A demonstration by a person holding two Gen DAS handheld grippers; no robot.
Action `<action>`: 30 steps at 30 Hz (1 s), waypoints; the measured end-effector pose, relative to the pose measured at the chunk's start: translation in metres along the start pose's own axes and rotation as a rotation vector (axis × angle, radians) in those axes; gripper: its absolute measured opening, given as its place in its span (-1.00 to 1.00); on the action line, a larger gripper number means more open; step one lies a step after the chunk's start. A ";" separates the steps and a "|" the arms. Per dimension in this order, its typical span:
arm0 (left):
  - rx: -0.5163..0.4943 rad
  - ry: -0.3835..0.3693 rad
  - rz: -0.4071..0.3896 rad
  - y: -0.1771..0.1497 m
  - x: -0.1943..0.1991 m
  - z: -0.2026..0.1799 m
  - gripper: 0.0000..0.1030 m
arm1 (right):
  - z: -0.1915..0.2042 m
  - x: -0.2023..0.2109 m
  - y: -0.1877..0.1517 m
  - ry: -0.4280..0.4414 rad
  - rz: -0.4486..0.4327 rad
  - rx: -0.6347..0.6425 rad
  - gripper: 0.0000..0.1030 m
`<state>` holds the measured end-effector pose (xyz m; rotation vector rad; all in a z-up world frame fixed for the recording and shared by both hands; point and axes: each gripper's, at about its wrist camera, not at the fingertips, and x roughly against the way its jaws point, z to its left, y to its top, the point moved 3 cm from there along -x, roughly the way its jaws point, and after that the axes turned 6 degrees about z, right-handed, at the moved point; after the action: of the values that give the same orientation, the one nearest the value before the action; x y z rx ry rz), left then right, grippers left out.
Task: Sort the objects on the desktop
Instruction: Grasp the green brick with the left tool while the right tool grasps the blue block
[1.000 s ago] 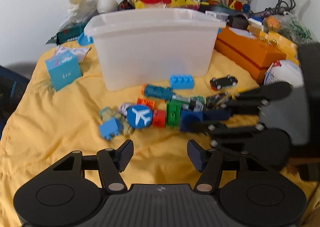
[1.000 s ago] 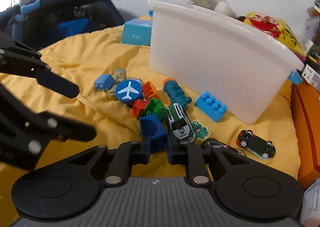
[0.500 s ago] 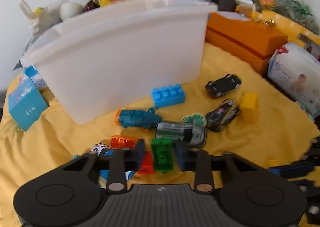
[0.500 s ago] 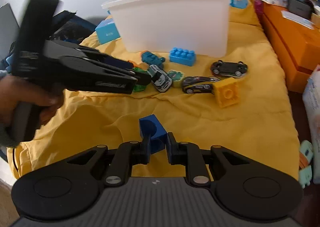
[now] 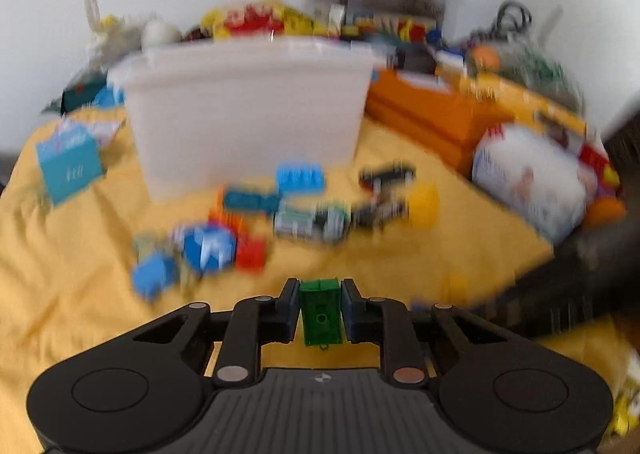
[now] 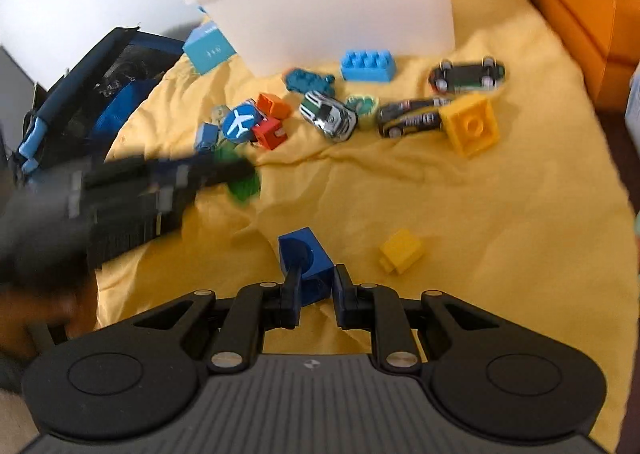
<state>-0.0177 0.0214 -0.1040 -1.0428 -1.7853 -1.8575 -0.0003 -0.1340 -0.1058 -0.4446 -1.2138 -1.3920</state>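
- We saw a yellow cloth [image 6: 460,213] spread over the tabletop, creased and carrying nearly all the toys.
- A white plastic bin [image 5: 244,113] stood upright at the far side of the cloth, with an orange box [image 5: 432,113] just to its right and a teal box [image 5: 68,169] to its left.
- We held the left gripper [image 5: 320,308] above the near part of the cloth; its jaws were closing, pressed on either side of a green brick [image 5: 321,312] lifted clear of the pile. In the right wrist view this gripper showed only as a dark blur at the left, with a green smear at its tip.
- Our right gripper [image 6: 314,288] had its jaws narrow and clamped on a dark blue block [image 6: 306,262], over the near middle of the cloth.
- Two toy cars lay toward the right: a black car [image 6: 466,75] near the bin and a dark car [image 6: 412,117] touching a big yellow brick [image 6: 472,127].
- A silver car [image 6: 330,115] lay beside a light blue brick [image 6: 368,65] and a teal toy [image 6: 308,79].
- A blue aeroplane disc [image 6: 239,122] sat among an orange brick [image 6: 273,105] and a red brick [image 6: 270,133].
- A small yellow brick [image 6: 401,251] lay alone, near the dark blue block.
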 end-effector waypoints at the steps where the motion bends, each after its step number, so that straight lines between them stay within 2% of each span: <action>1: -0.003 0.007 0.019 -0.007 0.002 0.001 -0.50 | -0.002 -0.002 0.002 0.011 0.007 -0.015 -0.65; 5: -0.018 0.046 0.045 -0.022 0.013 0.002 -0.43 | 0.000 -0.005 0.006 -0.019 -0.004 0.022 -0.61; 9: -0.065 0.088 0.061 -0.026 0.020 -0.004 -0.17 | 0.001 -0.003 0.007 -0.070 -0.038 0.058 -0.35; 14: -0.134 0.133 0.049 -0.023 0.034 -0.011 -0.01 | 0.003 0.005 0.009 -0.114 -0.096 0.101 -0.33; 16: -0.150 0.132 0.048 -0.022 0.036 -0.014 -0.01 | 0.004 0.011 0.008 -0.115 -0.122 0.109 -0.26; 20: -0.255 0.141 0.075 -0.022 0.025 -0.018 -0.01 | 0.017 0.019 0.003 -0.124 -0.148 0.236 -0.19; 23: -0.301 0.106 0.124 -0.024 0.015 -0.014 -0.03 | 0.031 0.011 -0.004 -0.187 -0.139 0.393 -0.20; 25: -0.323 0.077 0.148 -0.025 0.011 -0.011 -0.04 | 0.035 0.004 -0.008 -0.225 -0.132 0.449 -0.22; 28: -0.327 0.036 0.185 -0.028 0.005 -0.007 -0.13 | 0.034 -0.006 -0.007 -0.228 -0.140 0.459 -0.18; 30: -0.280 0.011 0.193 -0.028 0.004 -0.005 -0.31 | 0.035 -0.011 -0.007 -0.221 -0.131 0.458 -0.17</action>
<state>-0.0415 0.0218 -0.1202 -1.2510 -1.3882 -2.0218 -0.0173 -0.1003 -0.1044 -0.2013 -1.7163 -1.1435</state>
